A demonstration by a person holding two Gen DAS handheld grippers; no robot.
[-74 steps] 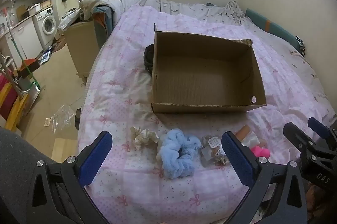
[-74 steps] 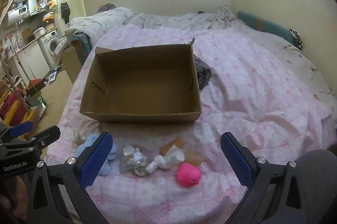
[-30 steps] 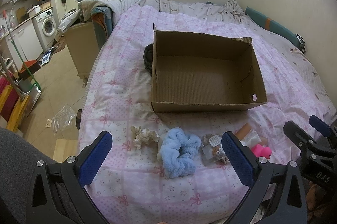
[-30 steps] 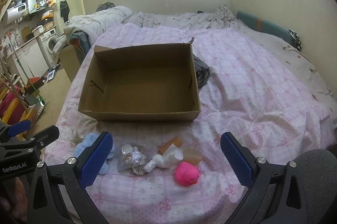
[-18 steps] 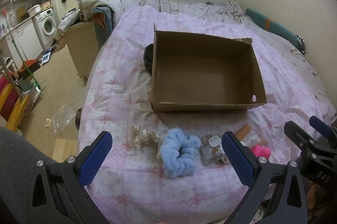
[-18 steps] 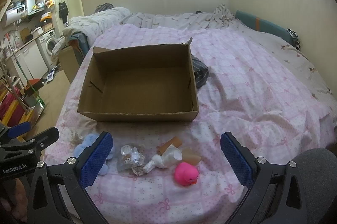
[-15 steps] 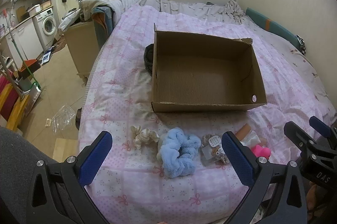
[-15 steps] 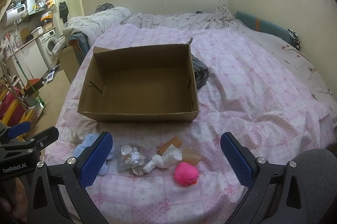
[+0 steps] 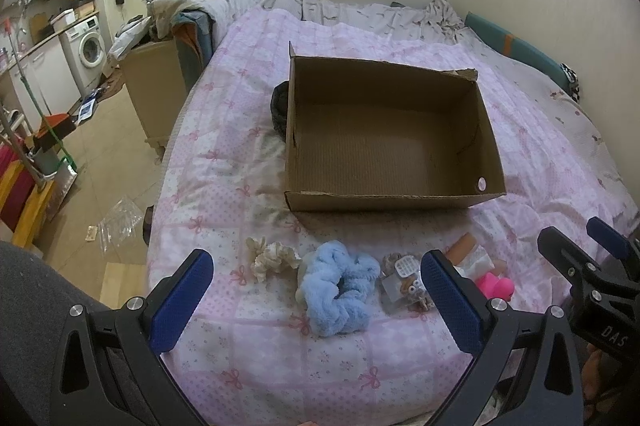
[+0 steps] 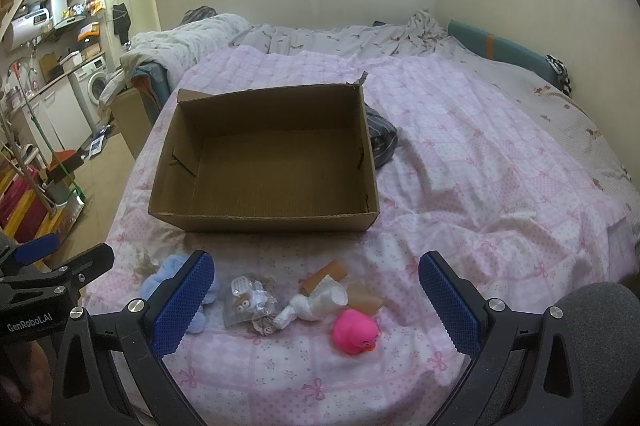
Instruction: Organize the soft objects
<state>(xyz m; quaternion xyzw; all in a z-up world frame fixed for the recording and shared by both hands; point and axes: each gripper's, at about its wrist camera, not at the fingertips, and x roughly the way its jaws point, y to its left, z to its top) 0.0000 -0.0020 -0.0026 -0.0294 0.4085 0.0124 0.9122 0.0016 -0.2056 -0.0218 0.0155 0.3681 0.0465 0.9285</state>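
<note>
Five small things lie in a row on the pink bed (image 9: 224, 146) just before the empty cardboard box (image 9: 390, 140): the blue scrunchie (image 9: 338, 292), biggest, looks light and squashy and should take a pinch across its plush ring, then the cream scrunchie (image 9: 272, 260), the clear packet (image 10: 250, 300), the white wrapped bundle (image 10: 316, 300) and the pink duck (image 10: 354, 332), likely slippery and best squeezed at its body. Both the left tongs (image 9: 316, 300) and right tongs (image 10: 316, 300) hang wide apart above the row, holding and touching nothing.
</note>
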